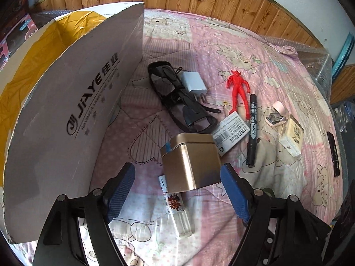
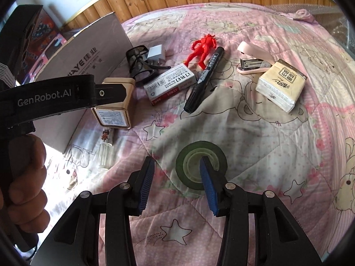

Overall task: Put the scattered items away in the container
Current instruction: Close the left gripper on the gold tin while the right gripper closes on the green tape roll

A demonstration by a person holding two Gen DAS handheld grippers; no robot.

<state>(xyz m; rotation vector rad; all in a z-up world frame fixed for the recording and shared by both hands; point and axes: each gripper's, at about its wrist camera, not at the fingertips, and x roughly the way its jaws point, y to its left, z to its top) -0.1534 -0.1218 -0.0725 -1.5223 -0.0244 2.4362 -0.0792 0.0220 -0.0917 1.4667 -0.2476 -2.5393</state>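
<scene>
Early stage: nearly everything still out on the bed [image 2: 277, 150], nothing seen dropped in the cardboard box [image 1: 66, 102].
Right gripper [image 2: 177, 173] jaws part-open, one finger through the tape roll [image 2: 200, 166] core, not clamped. Left gripper [image 1: 177, 186] jaws wide, straddling the gold tin [image 1: 190, 164], unclear if gripping. Farther: marker [image 2: 205, 79], staples box [image 2: 169, 84], tissue pack [image 2: 280, 84].
</scene>
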